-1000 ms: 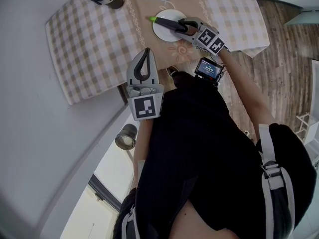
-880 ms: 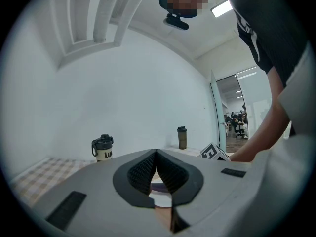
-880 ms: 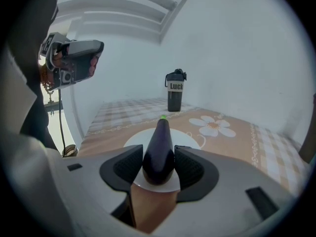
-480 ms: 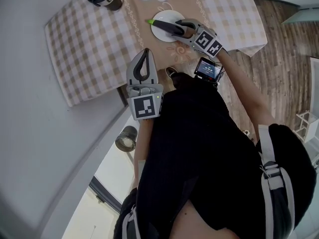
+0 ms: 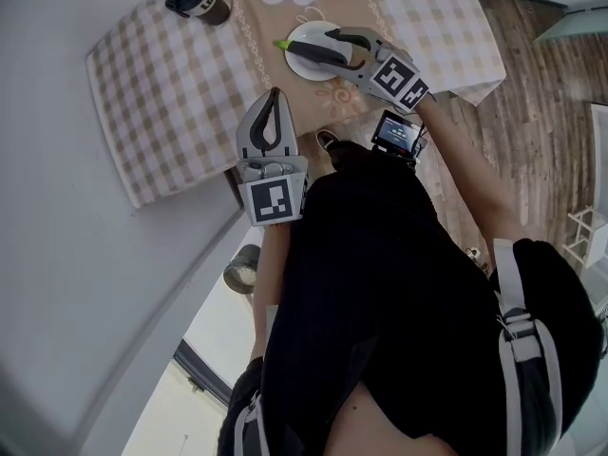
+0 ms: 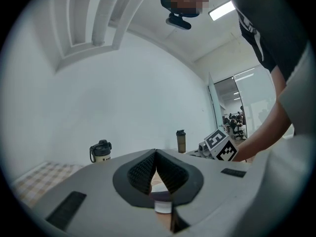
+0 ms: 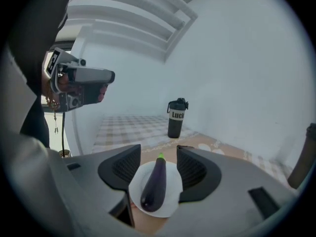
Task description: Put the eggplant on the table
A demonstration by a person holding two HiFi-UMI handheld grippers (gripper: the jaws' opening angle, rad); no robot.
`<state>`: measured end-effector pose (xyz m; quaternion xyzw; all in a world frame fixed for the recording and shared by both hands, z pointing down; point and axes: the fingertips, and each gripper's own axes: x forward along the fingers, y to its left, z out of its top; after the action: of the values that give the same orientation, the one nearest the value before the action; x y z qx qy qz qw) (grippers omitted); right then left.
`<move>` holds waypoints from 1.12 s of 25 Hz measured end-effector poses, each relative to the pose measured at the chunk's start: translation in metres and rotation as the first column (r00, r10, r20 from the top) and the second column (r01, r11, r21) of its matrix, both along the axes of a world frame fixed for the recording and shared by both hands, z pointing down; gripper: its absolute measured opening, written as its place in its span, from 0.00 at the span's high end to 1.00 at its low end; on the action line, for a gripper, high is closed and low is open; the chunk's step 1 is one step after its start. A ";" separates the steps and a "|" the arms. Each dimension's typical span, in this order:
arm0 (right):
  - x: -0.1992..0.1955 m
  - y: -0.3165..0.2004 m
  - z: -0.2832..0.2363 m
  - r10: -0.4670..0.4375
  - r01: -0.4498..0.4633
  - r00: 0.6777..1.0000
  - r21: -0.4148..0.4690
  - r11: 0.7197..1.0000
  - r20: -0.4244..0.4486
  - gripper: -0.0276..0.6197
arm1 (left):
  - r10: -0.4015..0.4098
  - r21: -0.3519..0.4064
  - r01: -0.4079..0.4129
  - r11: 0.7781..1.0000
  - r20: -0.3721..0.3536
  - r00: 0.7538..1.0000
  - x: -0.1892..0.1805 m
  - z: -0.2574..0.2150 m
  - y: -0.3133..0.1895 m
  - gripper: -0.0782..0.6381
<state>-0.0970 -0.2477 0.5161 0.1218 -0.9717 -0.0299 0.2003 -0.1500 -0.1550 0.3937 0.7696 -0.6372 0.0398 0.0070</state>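
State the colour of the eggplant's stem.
Bright green; the eggplant itself is dark purple. Clearest in the right gripper view.

White wall [image 5: 57, 207], wood-plank floor [image 5: 541, 93], a table [image 5: 161, 93] under checked cloth, ceiling strip light [image 6: 220, 10].

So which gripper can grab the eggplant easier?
Right. The right gripper hovers over the eggplant on the plate; its jaws, just opened, straddle it without touching. The left gripper is shut and held away from the plate.

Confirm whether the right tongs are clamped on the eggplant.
No: the right tongs have just been opening and stand wide, while the eggplant lies on the white plate between them with gaps either side.
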 end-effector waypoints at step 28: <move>0.016 0.041 -0.171 0.049 -0.086 0.948 0.104 0.991 0.315 0.62 | 0.016 0.138 -0.022 0.990 0.044 0.999 0.011 -0.057 -0.009 0.90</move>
<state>-0.0811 -0.2064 0.3455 0.1697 -0.9830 -0.0598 0.0377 -0.1388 -0.1644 0.3366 0.7732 -0.6312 0.0120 -0.0602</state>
